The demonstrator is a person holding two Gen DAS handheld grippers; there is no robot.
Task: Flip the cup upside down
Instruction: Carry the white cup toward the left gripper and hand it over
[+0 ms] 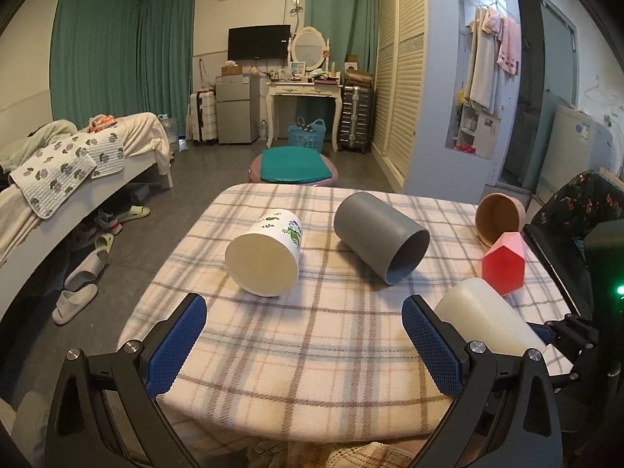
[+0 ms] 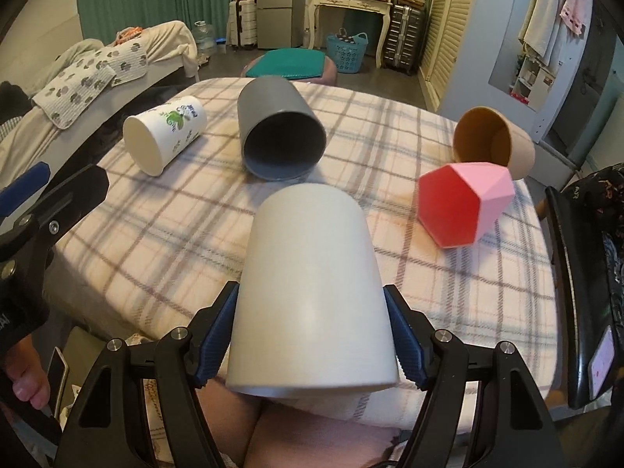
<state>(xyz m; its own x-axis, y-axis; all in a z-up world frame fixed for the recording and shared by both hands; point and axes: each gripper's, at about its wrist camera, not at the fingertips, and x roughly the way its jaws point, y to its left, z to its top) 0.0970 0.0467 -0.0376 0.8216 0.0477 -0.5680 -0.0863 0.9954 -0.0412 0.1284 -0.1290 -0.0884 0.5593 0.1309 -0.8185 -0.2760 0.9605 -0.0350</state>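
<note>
Cup (image 2: 312, 288), plain white, sits between the blue pads (image 2: 216, 335) of the right gripper (image 2: 312, 335), its closed base pointing away toward the table's middle and its open rim nearest the camera, over the near table edge. Both pads press its sides, so the right jaws are clamped on it.

Five cups are in view. Besides the held one, four lie on their sides on the plaid cloth (image 2: 163, 241): a white leaf-print cup (image 2: 165, 138) at the left, a grey cup (image 2: 279, 128) in the middle, a tan cup (image 2: 493, 144) at the far right, and a pink faceted cup (image 2: 464, 202) just in front of the tan one, touching or nearly touching it. The grey, tan and pink cups show bare interiors with nothing inside; the leaf-print cup's inside cannot be seen from either view.

The left gripper (image 1: 304, 335) hovers over the near table edge with its jaws spread wide and nothing between them. From the left wrist view the white cup (image 1: 487, 319) lies just outside its right pad (image 1: 429, 343), to the right.

A teal-cushioned stool (image 1: 294, 167) stands beyond the table.
</note>
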